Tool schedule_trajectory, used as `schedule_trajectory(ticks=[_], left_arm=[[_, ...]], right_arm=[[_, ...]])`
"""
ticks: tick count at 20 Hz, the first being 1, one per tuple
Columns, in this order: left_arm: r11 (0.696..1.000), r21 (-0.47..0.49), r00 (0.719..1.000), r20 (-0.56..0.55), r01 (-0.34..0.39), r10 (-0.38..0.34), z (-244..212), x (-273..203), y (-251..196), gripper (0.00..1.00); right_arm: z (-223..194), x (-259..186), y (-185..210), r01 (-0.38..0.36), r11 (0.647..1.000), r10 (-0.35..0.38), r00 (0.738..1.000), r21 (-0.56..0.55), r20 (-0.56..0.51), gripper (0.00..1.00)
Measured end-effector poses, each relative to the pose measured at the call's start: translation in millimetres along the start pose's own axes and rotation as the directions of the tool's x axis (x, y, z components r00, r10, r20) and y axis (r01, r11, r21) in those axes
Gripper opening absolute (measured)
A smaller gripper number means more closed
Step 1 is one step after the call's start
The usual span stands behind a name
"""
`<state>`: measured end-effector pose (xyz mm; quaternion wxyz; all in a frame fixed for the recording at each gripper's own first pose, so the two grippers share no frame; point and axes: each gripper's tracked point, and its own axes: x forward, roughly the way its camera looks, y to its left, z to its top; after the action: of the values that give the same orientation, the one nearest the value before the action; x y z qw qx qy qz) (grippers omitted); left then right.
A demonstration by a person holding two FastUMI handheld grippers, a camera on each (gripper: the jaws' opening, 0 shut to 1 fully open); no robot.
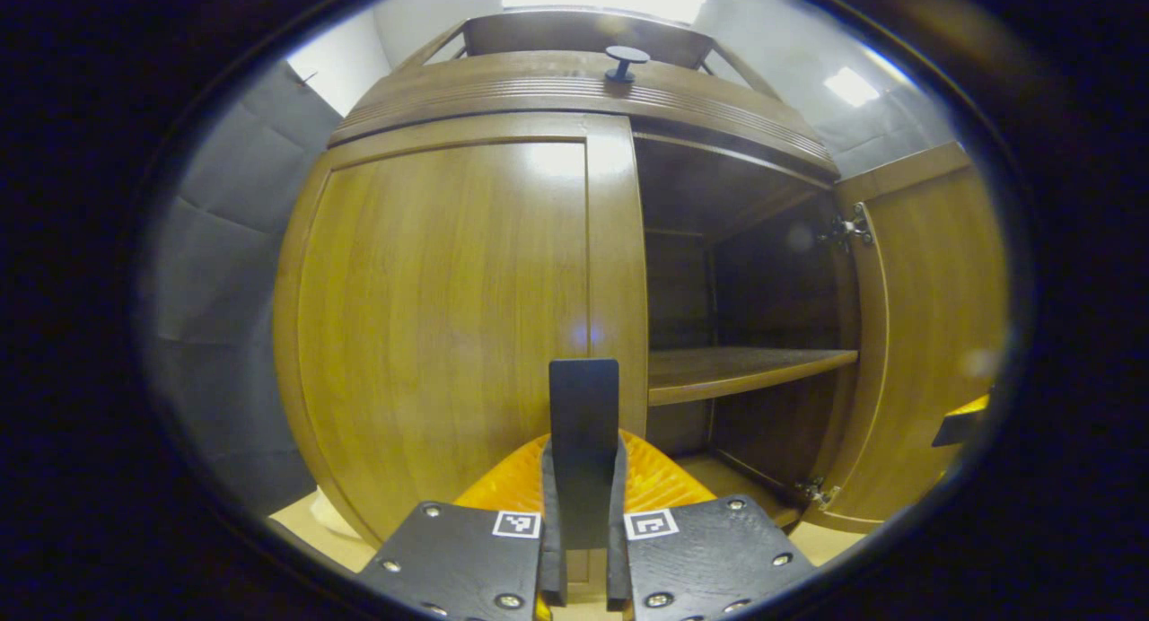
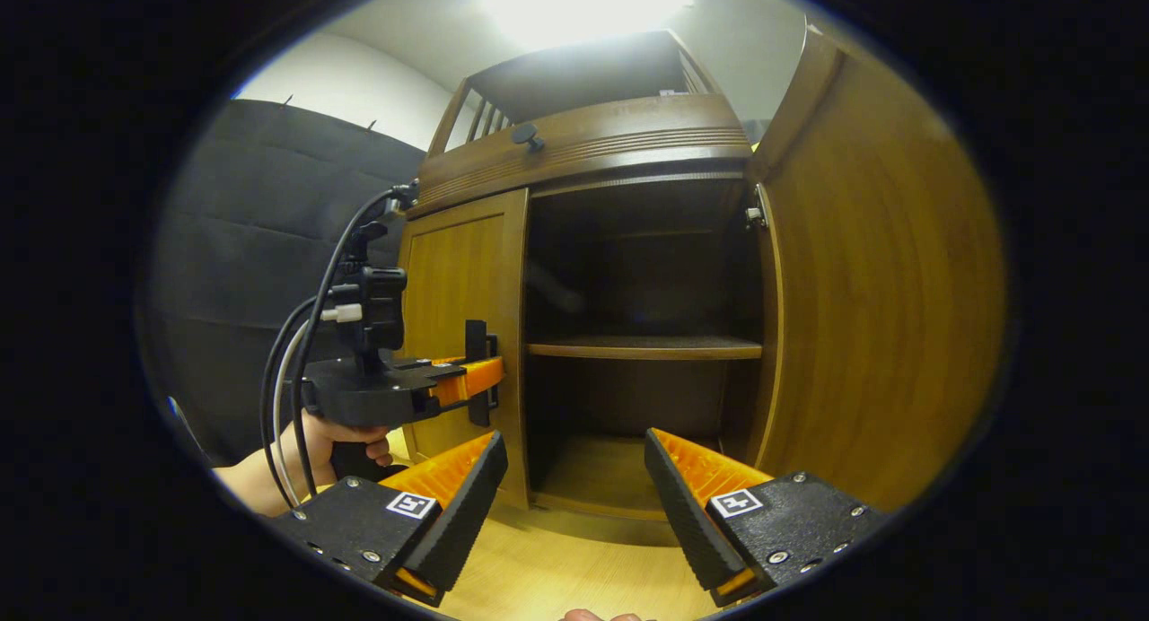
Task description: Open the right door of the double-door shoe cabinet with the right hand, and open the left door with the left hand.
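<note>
The wooden shoe cabinet (image 1: 574,87) stands close in front. Its left door (image 1: 431,334) lies flush with the frame. My left gripper (image 1: 583,450) is shut on that door's dark upright handle (image 1: 583,397), with both fingers pressing its sides. The right door (image 1: 925,334) is swung wide open, showing a dark inside with a shelf (image 1: 745,370). In the right gripper view my right gripper (image 2: 574,477) is open and holds nothing, in front of the open compartment (image 2: 637,334). The right door (image 2: 880,307) is beside it, and the left gripper (image 2: 462,380) grips the handle (image 2: 477,343) on the left door (image 2: 458,298).
A dark knob (image 1: 627,62) sits on the drawer front above the doors. A hand (image 2: 337,437) holds the left gripper, with cables (image 2: 301,361) looping behind it. Padded dark wall (image 2: 260,244) stands left of the cabinet. Light wooden floor (image 2: 556,567) lies below.
</note>
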<state>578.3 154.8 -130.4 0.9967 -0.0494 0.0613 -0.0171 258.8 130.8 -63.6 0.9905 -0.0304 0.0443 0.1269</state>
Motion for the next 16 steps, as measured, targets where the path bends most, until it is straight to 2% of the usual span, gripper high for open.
schedule_trajectory(ticks=[8, 16], left_arm=[[1.0, -0.009, 1.0, 0.011, 0.006, -0.005, 2.4, -49.7, 7.3, 0.19], [1.0, -0.018, 1.0, 0.023, 0.009, -0.008, 9.1, -90.3, 23.1, 0.19]], right_arm=[[0.6, -8.0, -0.6, 0.033, 0.999, -0.033, 0.999, 0.036, 0.008, 0.95], [-0.6, -11.8, 7.8, 0.022, 0.999, -0.022, 1.0, 0.029, -0.002, 0.95]])
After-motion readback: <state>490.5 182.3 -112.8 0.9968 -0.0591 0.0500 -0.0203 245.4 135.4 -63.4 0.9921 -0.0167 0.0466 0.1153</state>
